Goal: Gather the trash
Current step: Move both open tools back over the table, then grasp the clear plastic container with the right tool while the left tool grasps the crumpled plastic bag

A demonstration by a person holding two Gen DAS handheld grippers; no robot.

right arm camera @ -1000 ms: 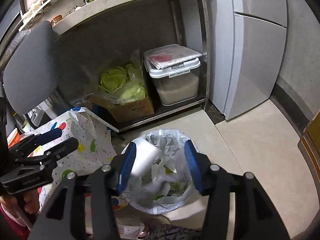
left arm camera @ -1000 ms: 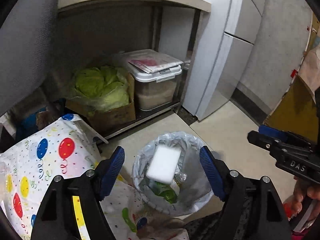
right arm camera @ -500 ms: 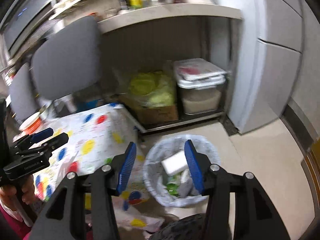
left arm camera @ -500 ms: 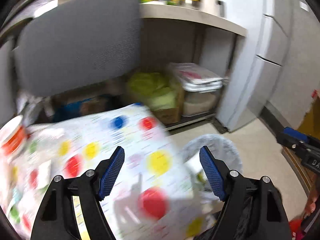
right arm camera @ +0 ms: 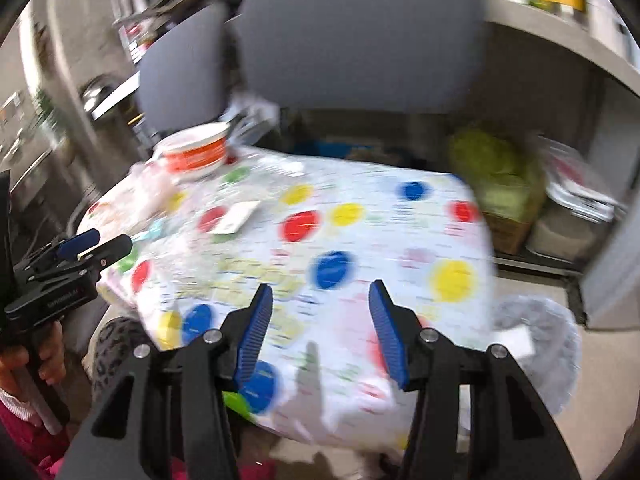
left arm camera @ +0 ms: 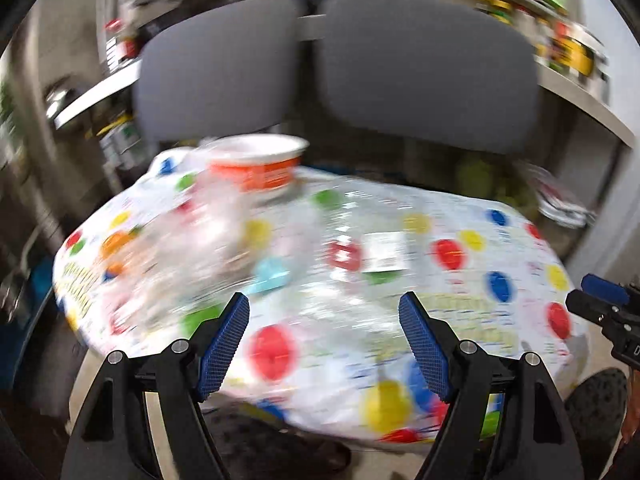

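Observation:
A table under a balloon-print cloth [left arm camera: 452, 216] fills both views, blurred by motion. At its far left stands an orange-and-white bowl [left arm camera: 256, 164] [right arm camera: 196, 152], with crumpled clear plastic [left arm camera: 192, 240] in front of it. A small white card [left arm camera: 384, 252] [right arm camera: 236, 218] lies mid-table, and a pale blue scrap [left arm camera: 270, 276] is nearby. My left gripper [left arm camera: 324, 320] hangs open above the near edge, nothing between its jaws. My right gripper [right arm camera: 320, 308] is open too, nothing in it. The lined trash bin [right arm camera: 552, 320] sits at the lower right, a white block [right arm camera: 516, 342] inside.
Two grey chair backs [left arm camera: 216, 68] [left arm camera: 428, 64] stand behind the table. A shelf with jars [left arm camera: 568, 44] runs along the right. Under it are a box of green cabbage [right arm camera: 496, 176] and a lidded tub [right arm camera: 576, 200]. A hand [right arm camera: 24, 360] holds the left gripper's handle.
Both views have swung left from the bin to the table top. The white block beside the right gripper's finger has dropped into the bin. Both grippers stay as wide as before.

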